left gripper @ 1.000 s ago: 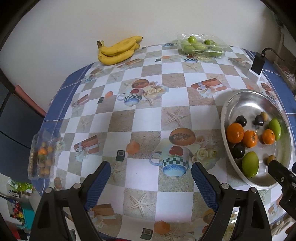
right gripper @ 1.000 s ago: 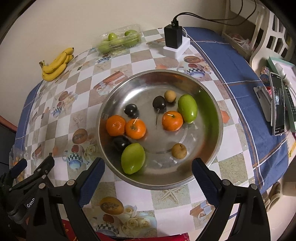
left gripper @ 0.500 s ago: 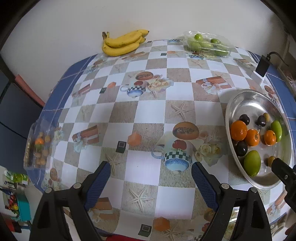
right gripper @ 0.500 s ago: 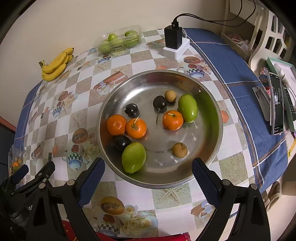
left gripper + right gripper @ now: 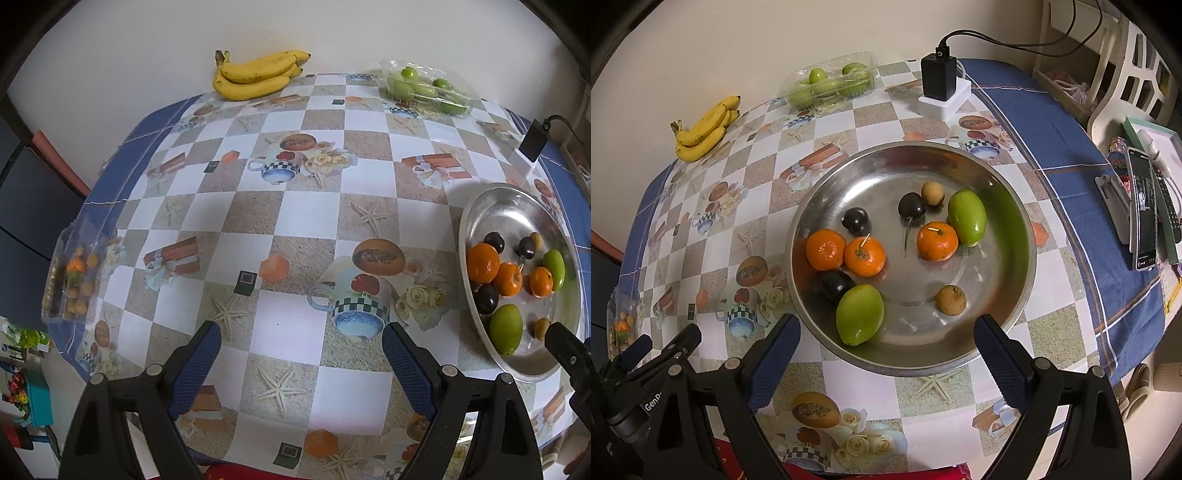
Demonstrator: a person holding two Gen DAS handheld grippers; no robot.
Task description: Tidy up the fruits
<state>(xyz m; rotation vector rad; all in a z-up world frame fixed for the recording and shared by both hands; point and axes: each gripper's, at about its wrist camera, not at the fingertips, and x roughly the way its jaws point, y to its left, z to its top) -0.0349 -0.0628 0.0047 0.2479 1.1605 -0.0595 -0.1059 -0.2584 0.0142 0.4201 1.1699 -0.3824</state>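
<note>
In the steel bowl [image 5: 1015, 206]: three mandarins [image 5: 864, 256], three dark plums [image 5: 911, 205], two green mangoes [image 5: 860, 314], two longans [image 5: 951, 300]. Outside it: one banana bunch [image 5: 703, 129], two clear fruit punnets [image 5: 831, 83].

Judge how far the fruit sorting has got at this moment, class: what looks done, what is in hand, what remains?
Done: three oranges, green fruits, dark plums and small brown fruits lie in the bowl. In hand: nothing; the left gripper and right gripper are open and empty. Left: bananas, the green-fruit pack and the small pack sit outside the bowl.
</note>
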